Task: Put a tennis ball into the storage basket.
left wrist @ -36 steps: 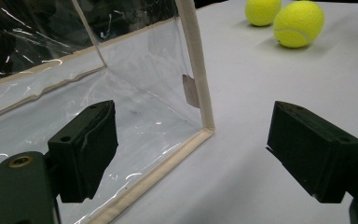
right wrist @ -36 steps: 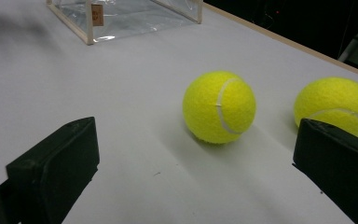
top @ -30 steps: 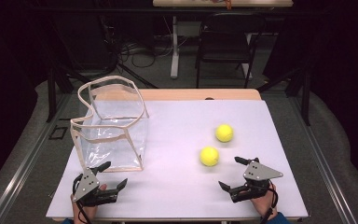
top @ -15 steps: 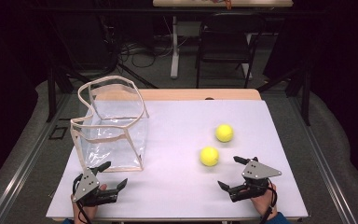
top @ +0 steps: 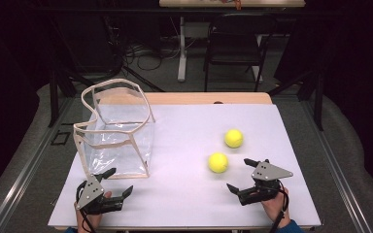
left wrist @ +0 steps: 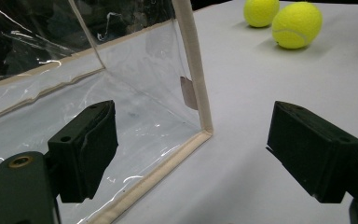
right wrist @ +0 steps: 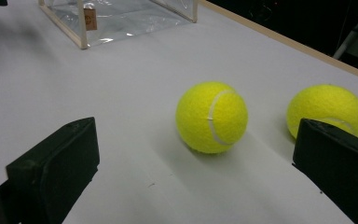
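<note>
Right gripper view puts the nearer tennis ball [right wrist: 211,117] square between your right gripper's [right wrist: 193,186] wide-spread jaws, resting on the white table [right wrist: 135,70] with nothing held yet, and the second tennis ball [right wrist: 327,108] just beyond it, partly behind the jaw on that side. Judging by its felt nap, the nearer ball should be light, a little springy and not slippery, but round enough to roll off at a nudge; you would do best to close across its widest part, level with the middle, with both pads meeting it together. Left gripper view shows your left gripper [left wrist: 193,154] also open wide and empty, pointed at the near bottom corner of the clear bag [left wrist: 135,93], whose thin walls look floppy between cloth-taped edges; a small tag inside reads here as it does not from above. High view alone shows the bag [top: 119,131] standing open-topped, well apart from the nearer ball [top: 218,162], with the left gripper [top: 115,183] just in front of the bag.
</note>
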Motion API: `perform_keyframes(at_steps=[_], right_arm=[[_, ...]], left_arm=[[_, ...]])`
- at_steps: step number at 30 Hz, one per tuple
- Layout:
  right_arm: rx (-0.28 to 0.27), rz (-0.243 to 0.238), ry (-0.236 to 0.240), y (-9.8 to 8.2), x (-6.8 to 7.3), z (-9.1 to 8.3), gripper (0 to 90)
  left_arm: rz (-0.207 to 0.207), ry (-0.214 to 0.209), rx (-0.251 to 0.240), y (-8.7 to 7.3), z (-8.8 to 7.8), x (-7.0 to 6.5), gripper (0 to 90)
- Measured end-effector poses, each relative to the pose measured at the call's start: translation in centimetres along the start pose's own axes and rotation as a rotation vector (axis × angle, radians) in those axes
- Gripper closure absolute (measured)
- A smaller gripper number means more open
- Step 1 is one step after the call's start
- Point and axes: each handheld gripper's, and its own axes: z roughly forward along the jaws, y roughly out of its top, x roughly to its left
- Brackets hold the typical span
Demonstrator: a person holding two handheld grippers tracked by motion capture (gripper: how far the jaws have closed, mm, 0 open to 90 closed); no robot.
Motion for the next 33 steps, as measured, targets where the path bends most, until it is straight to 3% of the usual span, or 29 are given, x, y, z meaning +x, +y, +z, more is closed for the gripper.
perform_keyframes(at_steps=[17,24,26,33], right_arm=[[0.068,0.017,0.031,1.8,-0.6,0.9,0.0],[0.069,0.018,0.034,1.8,-0.6,1.0,0.0],[0.111,0.038,0.056,2.2,-0.9,1.7,0.0],[0.144,0.044,0.065,2.4,-1.1,2.3,0.0]], left_arm=[[0.0,-0.002,-0.001,0.0,0.0,0.0,15.9],[0.001,-0.002,-0.003,0.0,0.0,0.0,15.9],[-0.001,-0.001,-0.001,0.0,0.0,0.0,15.9],[0.0,0.0,-0.001,0.0,-0.1,0.0,15.9]])
